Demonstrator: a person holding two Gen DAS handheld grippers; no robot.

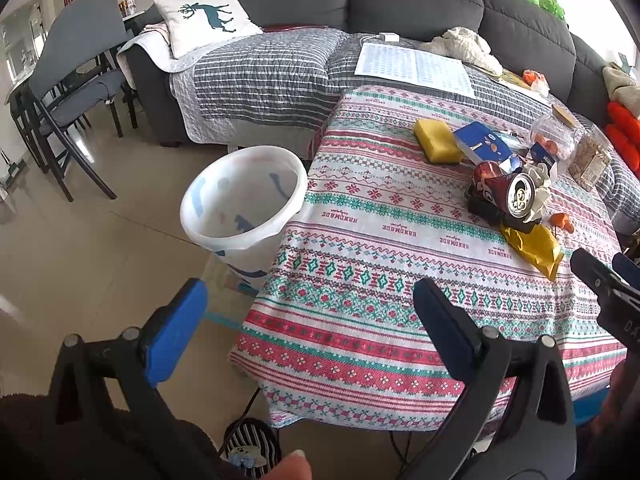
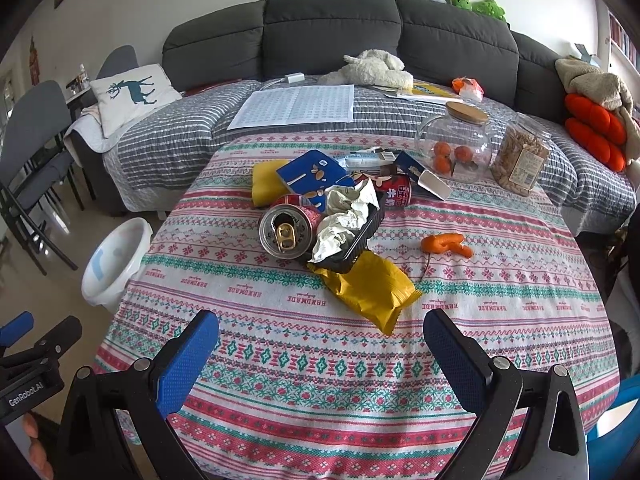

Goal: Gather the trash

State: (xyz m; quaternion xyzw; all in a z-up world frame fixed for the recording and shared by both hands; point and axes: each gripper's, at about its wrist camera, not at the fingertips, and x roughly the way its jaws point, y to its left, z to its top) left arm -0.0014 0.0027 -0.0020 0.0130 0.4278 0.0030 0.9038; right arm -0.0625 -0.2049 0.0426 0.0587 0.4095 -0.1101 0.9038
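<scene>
A heap of trash lies mid-table: a red can (image 2: pixel 286 229) on its side, crumpled tissue (image 2: pixel 346 216) in a black tray (image 2: pixel 366 236), a yellow snack bag (image 2: pixel 370 286), a blue box (image 2: pixel 310 178), a second red can (image 2: pixel 396 194) and an orange peel (image 2: pixel 446 243). A white bin (image 1: pixel 242 202) stands on the floor off the table's left edge. My left gripper (image 1: pixel 310 314) is open over the table's near left corner. My right gripper (image 2: pixel 320 344) is open above the near cloth, short of the yellow bag. The same can (image 1: pixel 514 196) shows in the left wrist view.
The patterned tablecloth (image 2: pixel 360 380) covers the table. A glass jar of oranges (image 2: pixel 454 146) and a jar of snacks (image 2: pixel 520 158) stand at the back right, a yellow sponge (image 1: pixel 436 140) at the back left. A grey sofa (image 2: pixel 332 28) runs behind; chairs (image 1: pixel 76 80) stand left.
</scene>
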